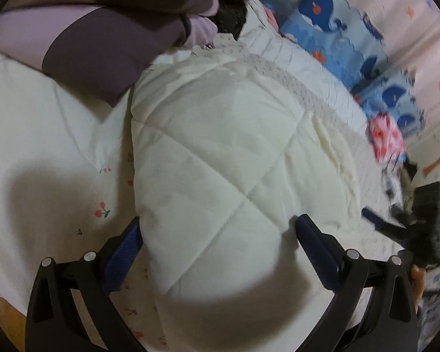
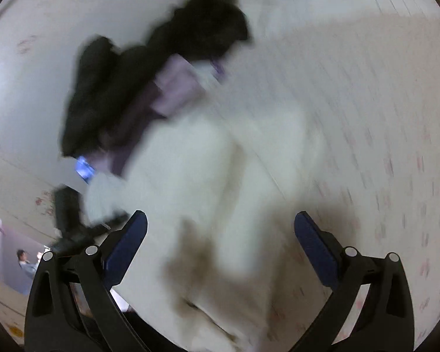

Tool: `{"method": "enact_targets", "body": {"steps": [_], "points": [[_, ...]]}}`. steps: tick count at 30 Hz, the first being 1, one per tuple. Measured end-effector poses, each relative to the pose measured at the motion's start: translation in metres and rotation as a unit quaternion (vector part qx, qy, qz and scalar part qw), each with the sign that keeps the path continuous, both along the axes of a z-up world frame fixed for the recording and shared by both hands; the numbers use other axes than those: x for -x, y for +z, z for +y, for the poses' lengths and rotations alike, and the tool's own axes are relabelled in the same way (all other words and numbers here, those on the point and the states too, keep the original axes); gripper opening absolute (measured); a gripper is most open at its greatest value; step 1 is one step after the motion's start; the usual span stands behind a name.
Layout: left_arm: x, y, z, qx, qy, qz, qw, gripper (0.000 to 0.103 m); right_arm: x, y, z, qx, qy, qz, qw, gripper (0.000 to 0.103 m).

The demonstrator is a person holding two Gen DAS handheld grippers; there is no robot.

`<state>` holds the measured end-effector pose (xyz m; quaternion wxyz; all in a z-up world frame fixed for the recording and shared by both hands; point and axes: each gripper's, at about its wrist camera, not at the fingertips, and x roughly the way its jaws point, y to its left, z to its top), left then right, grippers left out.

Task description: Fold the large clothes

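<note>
In the left wrist view we hold the left gripper [image 1: 217,234] spread wide, grasping nothing, straddling the near end of the quilted white garment [image 1: 220,152]. The garment lies on the cherry-print sheet [image 1: 44,152] straight ahead of the fingers, its long axis running away from us and slightly right, toward the whale-print cushion [image 1: 322,8]. A purple garment [image 1: 96,58] sits beyond the white one's far left corner, with a black one [image 1: 231,14] behind it. Past the white garment's right edge we see the other gripper [image 1: 396,220], small and dark.

In the right wrist view, heavily blurred, the right gripper [image 2: 220,231] is also spread and holds nothing. The white garment [image 2: 208,176] lies ahead between its fingers, long axis pointing up and left toward the purple [image 2: 173,88] and black [image 2: 132,88] clothes. We judge both grippers close to its near end, the left nearer; whether either touches the cloth we cannot tell.
</note>
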<state>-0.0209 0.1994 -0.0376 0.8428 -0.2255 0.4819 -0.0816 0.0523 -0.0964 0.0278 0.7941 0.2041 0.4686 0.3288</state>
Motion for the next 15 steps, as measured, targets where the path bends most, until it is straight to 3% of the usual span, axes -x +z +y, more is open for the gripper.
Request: {"method": "enact_targets", "body": {"steps": [3, 4, 6, 8, 9, 13, 15], "points": [[-0.002, -0.001, -0.002, -0.008, 0.007, 0.000, 0.9999, 0.097, -0.021, 0.020, 0.048, 0.062, 0.020, -0.055, 0.996, 0.097], [-0.002, -0.002, -0.003, -0.016, 0.006, -0.001, 0.9998, 0.097, -0.034, 0.008, 0.071, 0.113, 0.023, -0.061, 0.991, 0.097], [-0.002, -0.004, -0.007, -0.029, 0.005, -0.004, 0.9996, 0.097, -0.051, -0.037, 0.100, 0.201, 0.030, -0.021, 0.979, 0.097], [-0.004, -0.007, -0.011, -0.050, 0.006, -0.001, 0.9987, 0.097, -0.070, -0.081, 0.115, 0.179, 0.051, 0.048, 0.981, 0.097], [-0.002, -0.007, -0.012, -0.060, 0.005, -0.005, 0.9982, 0.097, -0.071, -0.078, 0.113, 0.176, 0.049, 0.052, 0.982, 0.097], [0.007, 0.005, -0.013, -0.088, 0.007, -0.030, 0.9956, 0.097, -0.040, -0.043, 0.096, 0.152, 0.034, 0.001, 0.988, 0.097], [0.015, 0.014, -0.018, -0.126, 0.019, -0.053, 0.9904, 0.097, -0.006, -0.015, 0.074, 0.133, 0.016, -0.064, 0.989, 0.097]]}}
